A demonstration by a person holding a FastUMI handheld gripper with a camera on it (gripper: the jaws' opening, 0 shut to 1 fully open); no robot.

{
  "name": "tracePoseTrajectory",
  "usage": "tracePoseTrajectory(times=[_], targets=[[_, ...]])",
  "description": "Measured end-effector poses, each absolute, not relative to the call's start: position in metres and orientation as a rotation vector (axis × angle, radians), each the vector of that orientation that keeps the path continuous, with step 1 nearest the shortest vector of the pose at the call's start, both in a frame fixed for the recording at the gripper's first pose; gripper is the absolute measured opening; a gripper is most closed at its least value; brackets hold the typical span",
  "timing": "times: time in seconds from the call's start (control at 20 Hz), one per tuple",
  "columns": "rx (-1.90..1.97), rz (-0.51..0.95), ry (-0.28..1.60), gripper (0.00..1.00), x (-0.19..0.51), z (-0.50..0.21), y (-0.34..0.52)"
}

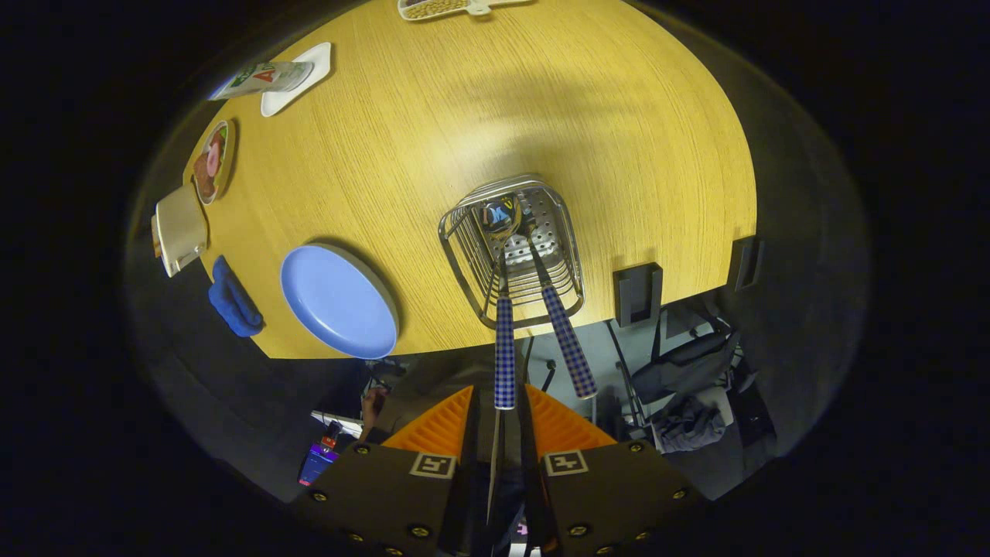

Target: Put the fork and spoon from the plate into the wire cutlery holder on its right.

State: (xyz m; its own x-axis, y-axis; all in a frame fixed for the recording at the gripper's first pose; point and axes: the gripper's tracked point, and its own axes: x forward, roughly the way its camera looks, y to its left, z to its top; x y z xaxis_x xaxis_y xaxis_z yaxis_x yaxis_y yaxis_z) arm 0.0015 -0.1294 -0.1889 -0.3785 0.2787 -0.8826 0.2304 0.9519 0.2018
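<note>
The gripper (pixel 499 410) is seen above the wire cutlery holder (pixel 512 249), looking down into it. The handle end of the spoon (pixel 504 352) lies between the two fingers, which stand close on either side of it; whether both actually press on the handle cannot be told, so the state of the jaws is left undecided between a light grip and a narrow gap. The spoon's checked handle runs straight ahead from the fingers, and its bowl is down inside the holder, against the perforated base. The fork (pixel 568 340) is already standing in the same holder, just beside the spoon; its checked handle leans out over the holder's near rim, apart from the fingers.

The holder stands on the wooden tabletop (pixel 541 108) close to its near edge. The blue plate (pixel 339 300) is placed beside the holder at the same near edge, with nothing lying on it. A folded blue cloth (pixel 234 300) is set just beyond the plate, at the tabletop's corner. Further along that side edge a beige box (pixel 181 228), a small dish with food (pixel 212 161), and a packet (pixel 263 78) resting on a white coaster are lined up. At the far edge a white tray (pixel 441 8) is partly seen.
</note>
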Motion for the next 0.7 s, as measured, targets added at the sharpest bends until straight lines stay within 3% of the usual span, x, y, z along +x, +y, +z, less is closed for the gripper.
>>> tracePoseTrajectory(times=[0.2,0.5,0.6,0.7], targets=[[0.334,0.041,1.827,0.27,0.0,-0.169,-0.136],[0.296,0.103,1.432,0.27,-0.002,-0.132,-0.1],[0.297,0.139,1.266,0.39,0.002,-0.123,-0.077],[0.24,0.153,1.069,0.39,0.012,-0.108,-0.06]])
